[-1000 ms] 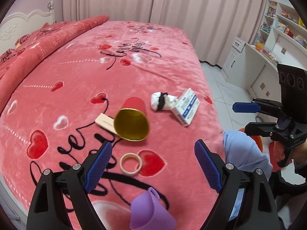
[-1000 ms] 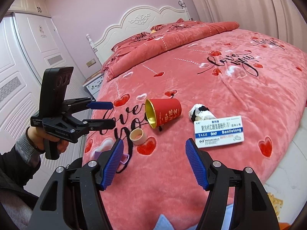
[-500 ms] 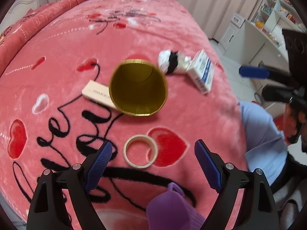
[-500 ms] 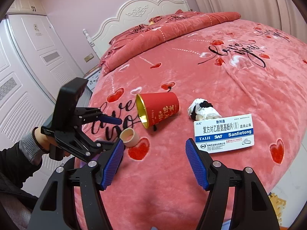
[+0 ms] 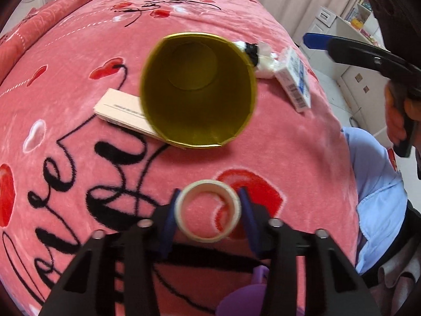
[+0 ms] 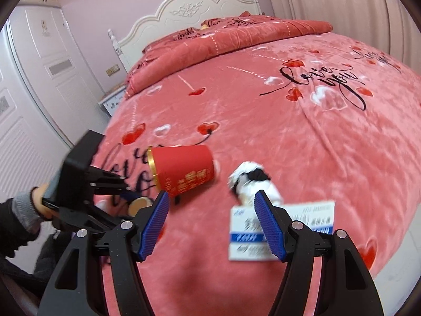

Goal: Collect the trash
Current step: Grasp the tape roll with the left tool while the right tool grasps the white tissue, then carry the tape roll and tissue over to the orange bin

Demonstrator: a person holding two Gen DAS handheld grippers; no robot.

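The left gripper (image 5: 208, 209) has just been closing, and its blue pads now sit against both sides of the tape ring (image 5: 208, 210), which lies flat on the pink blanket (image 5: 65, 52); I judge the ring gripped but not yet lifted. The right gripper (image 6: 211, 225) hangs with its jaws well apart and nothing between them, above the blanket beside the white-and-blue box (image 6: 310, 216). The ring is thin and hollow, so a hard squeeze could buckle it, and a light one could let it slip on the plush. Just beyond it a red cup (image 5: 197, 89) lies on its side with its gold mouth toward the gripper, resting partly on a flat beige box (image 5: 118, 108); a forward push would roll it. A crumpled white and black wad (image 6: 250, 181) lies touching the box. A purple object (image 5: 250, 297) sits close under the left gripper at the bed's near edge, so there is little room that way; straight up looks open.
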